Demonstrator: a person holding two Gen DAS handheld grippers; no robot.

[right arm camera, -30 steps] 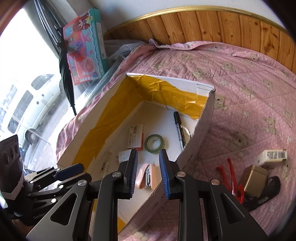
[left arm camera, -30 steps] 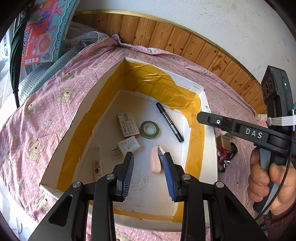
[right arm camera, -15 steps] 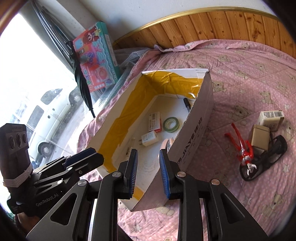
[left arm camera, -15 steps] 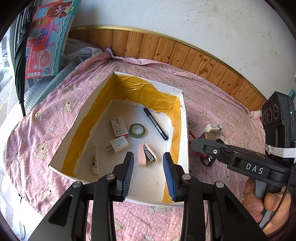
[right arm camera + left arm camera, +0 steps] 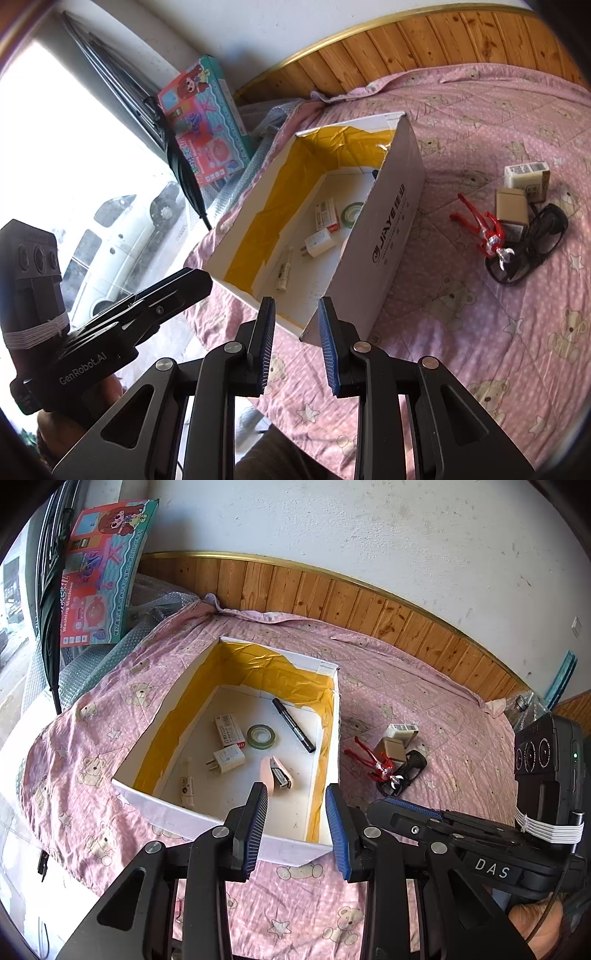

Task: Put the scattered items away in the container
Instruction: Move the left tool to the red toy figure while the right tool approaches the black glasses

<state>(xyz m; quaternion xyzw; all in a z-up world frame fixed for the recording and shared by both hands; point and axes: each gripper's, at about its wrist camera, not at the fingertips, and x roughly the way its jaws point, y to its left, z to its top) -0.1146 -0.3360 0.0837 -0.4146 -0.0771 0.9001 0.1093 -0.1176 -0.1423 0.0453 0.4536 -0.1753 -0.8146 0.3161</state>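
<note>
Your white cardboard box, lined with yellow tape along its inner walls, sits open on the pink bear-print bedspread. Inside it you have 6 things on the floor of the box: a black marker near the far right wall, a green tape roll just left of it, a small red-and-white carton, a white plug adapter, a pink stapler nearest the right wall, and a small white tube by the left wall. Still outside, well to the right of the box, lie a red clip tool, a tan block, a cream barcode box and a black cable, bunched together and touching. Your left gripper hangs over the near box edge with jaws apart and nothing between them; your right gripper is likewise spread and empty, by the near corner. Compared with 1 second ago, both grippers have pulled back and up from the box, so the whole box and the loose pile now show; the stapler lies where it was.
</note>
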